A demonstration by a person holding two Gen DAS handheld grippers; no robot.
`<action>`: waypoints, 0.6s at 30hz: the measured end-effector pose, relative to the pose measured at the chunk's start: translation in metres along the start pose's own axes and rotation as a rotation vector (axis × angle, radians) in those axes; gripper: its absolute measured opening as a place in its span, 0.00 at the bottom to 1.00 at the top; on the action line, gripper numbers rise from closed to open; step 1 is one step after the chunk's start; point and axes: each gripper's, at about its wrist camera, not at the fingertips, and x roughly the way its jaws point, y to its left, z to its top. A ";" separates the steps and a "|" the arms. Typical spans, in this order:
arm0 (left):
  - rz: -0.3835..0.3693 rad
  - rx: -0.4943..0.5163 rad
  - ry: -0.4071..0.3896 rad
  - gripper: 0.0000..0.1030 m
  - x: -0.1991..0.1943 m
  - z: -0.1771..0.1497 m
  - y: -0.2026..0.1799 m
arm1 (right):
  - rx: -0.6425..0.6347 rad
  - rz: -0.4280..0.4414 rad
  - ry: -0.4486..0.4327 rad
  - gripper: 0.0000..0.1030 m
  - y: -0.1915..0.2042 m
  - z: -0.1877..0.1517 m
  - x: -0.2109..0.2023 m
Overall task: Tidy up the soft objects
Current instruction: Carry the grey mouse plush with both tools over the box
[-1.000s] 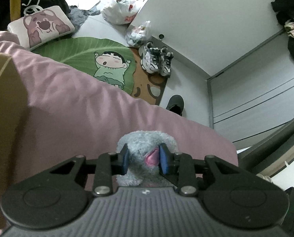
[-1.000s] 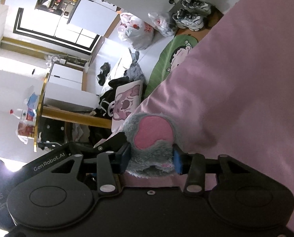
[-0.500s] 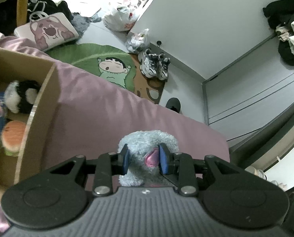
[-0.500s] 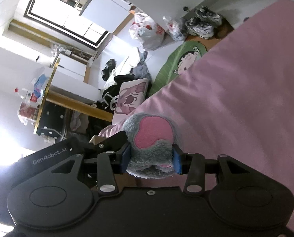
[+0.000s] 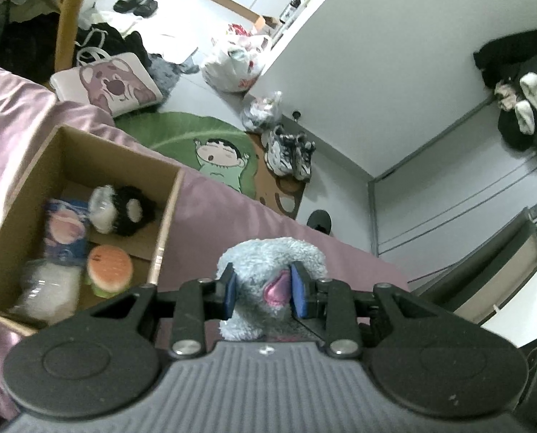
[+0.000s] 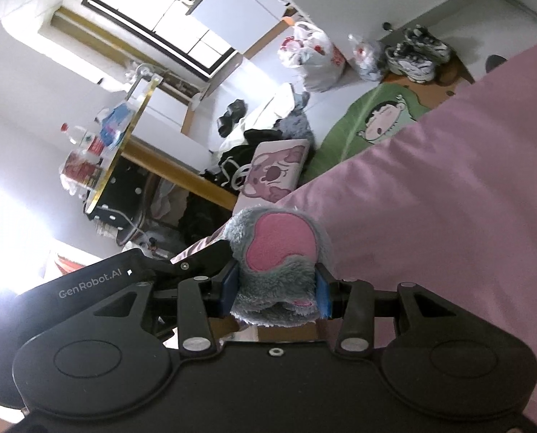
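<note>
1. At the bottom centre of the left wrist view, the left gripper (image 5: 263, 294) has its blue pads closed against a grey plush toy (image 5: 265, 263), which fills the gap between them; a pink patch of it shows beside the right-hand pad.
2. At the lower centre of the right wrist view, the right gripper (image 6: 274, 290) likewise pinches the grey plush toy (image 6: 279, 252), whose broad pink patch rises above the fingers.
3. At the lower left of that view, the other gripper's black body lies just beside the toy.
4. Under both grippers spreads a pink bedsheet (image 5: 228, 216).
5. At the left of the left wrist view, an open cardboard box (image 5: 167, 216) sits on the sheet, near the toy but apart from it.
6. Inside it lie a burger plush (image 5: 109, 269), a black-and-white plush (image 5: 124, 209) and blurred pale items.
7. Farther up, past the bed's edge, a green cartoon rug (image 5: 210, 144) lies on the floor, with a pair of sneakers (image 5: 292, 153) to its right.
</note>
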 end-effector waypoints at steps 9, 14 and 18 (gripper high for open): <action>-0.011 -0.031 -0.032 0.29 -0.031 0.008 0.035 | -0.058 0.004 0.014 0.41 0.040 -0.019 0.011; -0.016 -0.053 -0.036 0.29 -0.043 0.013 0.057 | -0.088 -0.006 0.029 0.41 0.058 -0.031 0.019; -0.014 -0.076 -0.038 0.29 -0.049 0.016 0.078 | -0.109 -0.013 0.046 0.41 0.073 -0.040 0.029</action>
